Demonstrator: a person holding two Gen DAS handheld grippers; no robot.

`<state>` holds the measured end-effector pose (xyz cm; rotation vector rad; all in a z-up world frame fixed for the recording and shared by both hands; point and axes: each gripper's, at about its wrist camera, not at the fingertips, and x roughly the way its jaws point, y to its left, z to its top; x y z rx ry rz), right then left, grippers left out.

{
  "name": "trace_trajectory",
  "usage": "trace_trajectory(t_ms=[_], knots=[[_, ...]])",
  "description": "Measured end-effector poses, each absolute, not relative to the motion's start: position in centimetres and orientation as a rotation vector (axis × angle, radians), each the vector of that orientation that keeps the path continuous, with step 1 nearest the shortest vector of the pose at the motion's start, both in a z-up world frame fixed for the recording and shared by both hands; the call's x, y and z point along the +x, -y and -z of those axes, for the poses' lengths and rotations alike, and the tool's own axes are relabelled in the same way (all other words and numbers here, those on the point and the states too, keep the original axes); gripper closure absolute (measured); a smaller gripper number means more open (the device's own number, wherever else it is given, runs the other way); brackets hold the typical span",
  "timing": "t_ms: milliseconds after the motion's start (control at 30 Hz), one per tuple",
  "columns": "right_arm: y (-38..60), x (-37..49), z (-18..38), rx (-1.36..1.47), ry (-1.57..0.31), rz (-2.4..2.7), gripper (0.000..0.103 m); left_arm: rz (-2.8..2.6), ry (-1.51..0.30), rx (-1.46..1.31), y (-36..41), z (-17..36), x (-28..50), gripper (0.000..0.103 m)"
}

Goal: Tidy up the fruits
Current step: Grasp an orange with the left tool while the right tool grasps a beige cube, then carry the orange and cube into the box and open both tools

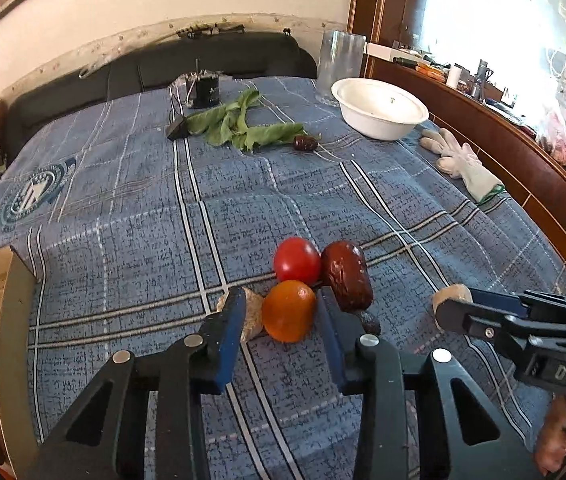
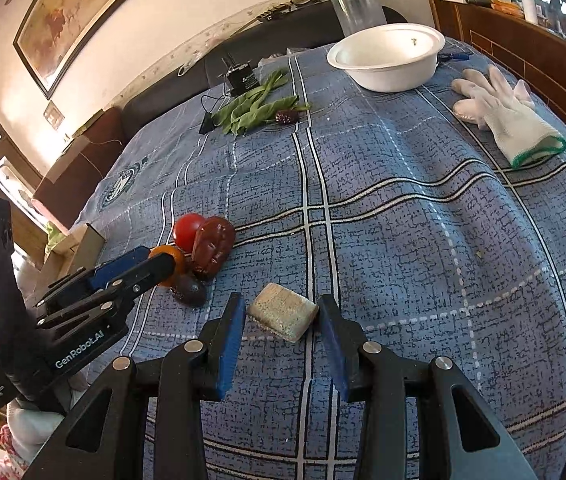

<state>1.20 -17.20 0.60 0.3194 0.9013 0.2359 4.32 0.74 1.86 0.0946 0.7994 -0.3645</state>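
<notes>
Left gripper (image 1: pixel 283 312) clasps the orange fruit (image 1: pixel 289 310), right gripper (image 2: pixel 281 316) clasps the beige block (image 2: pixel 283 312); lift straight up, sparing the tomato (image 1: pixel 297 261) and date (image 1: pixel 347 276).

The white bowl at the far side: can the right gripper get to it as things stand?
Probably yes. The right gripper has its jaws round a beige block, but only open cloth lies between it and the white bowl; the glove sits off to the side.
</notes>
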Motion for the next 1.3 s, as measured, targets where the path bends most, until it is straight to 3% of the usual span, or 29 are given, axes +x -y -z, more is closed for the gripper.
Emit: trace_trajectory(t_ms=[100,133,167,867,1067,1300], knots=[[16.6,1.1,-0.7,0.283,-0.893,-0.225,0.062,0.386,-0.799,0.125,0.0,-1.8,4.3,0.064],[16.5,1.1,-0.8,0.272,-0.89,-0.223,0.062,0.394,-0.797,0.136,0.2,-1.9,4.1,0.077],[16.4,1.1,-0.8,0.263,-0.887,-0.221,0.062,0.398,-0.797,0.149,0.4,-1.9,3.9,0.08],[16.3,0.3,-2.2,0.218,-0.792,-0.203,0.062,0.394,-0.73,0.074,-1.0,-4.3,0.2,0.08],[16.1,0.0,-2.2,0.209,-0.78,-0.199,0.062,0.338,-0.676,-0.026,-6.0,-7.1,-4.5,0.079],[15.1,-0.5,-2.1,0.186,-0.792,-0.176,0.062,0.097,-0.671,-0.17,-17.6,-7.6,-9.0,0.079]])
